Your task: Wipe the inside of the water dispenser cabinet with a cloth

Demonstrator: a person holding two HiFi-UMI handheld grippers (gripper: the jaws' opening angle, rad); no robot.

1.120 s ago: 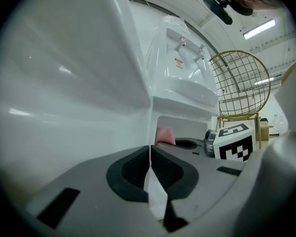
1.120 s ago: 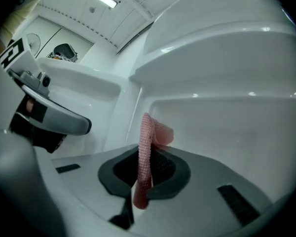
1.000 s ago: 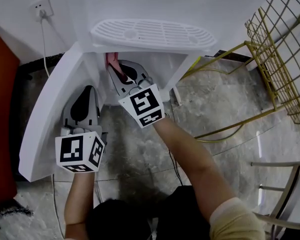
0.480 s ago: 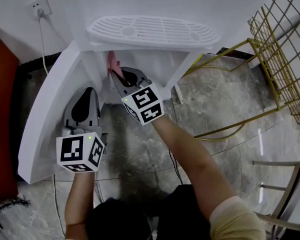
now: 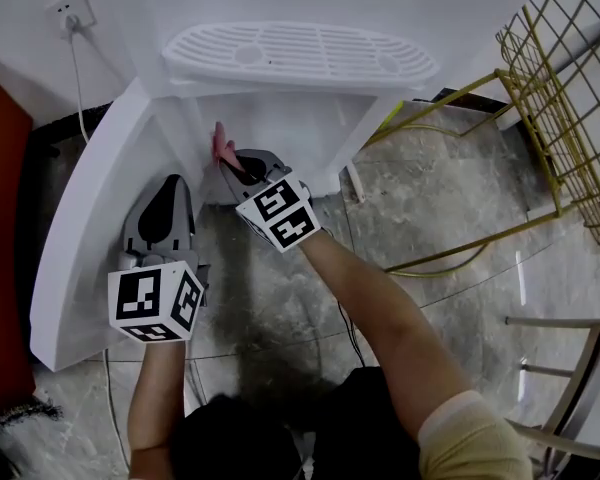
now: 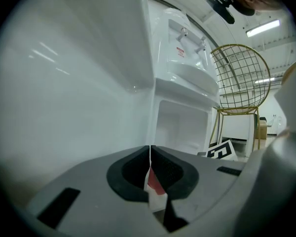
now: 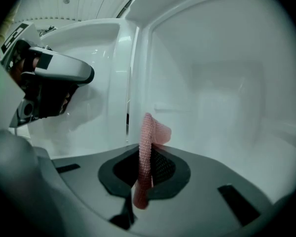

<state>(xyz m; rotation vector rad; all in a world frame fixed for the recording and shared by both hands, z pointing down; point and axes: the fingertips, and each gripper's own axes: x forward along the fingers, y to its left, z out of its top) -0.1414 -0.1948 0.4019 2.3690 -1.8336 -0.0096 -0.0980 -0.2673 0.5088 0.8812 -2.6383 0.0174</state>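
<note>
Our right gripper (image 7: pixel 147 168) has its jaws clamped on the pink cloth (image 7: pixel 148 137). A fold stands up past the tips, so that fabric rather than plastic meets the surface. It sits at the mouth of the water dispenser cabinet (image 7: pixel 227 98), close to the left inner wall, though we cannot tell whether it touches. Our left gripper (image 5: pixel 168 190), its jaws pressed together with nothing we can name between them, lies beside the open door (image 5: pixel 85 218). We judge this is to hold the door wide.

Gold wire chair (image 5: pixel 565 118) right; wall socket (image 5: pixel 65 10) upper left.
</note>
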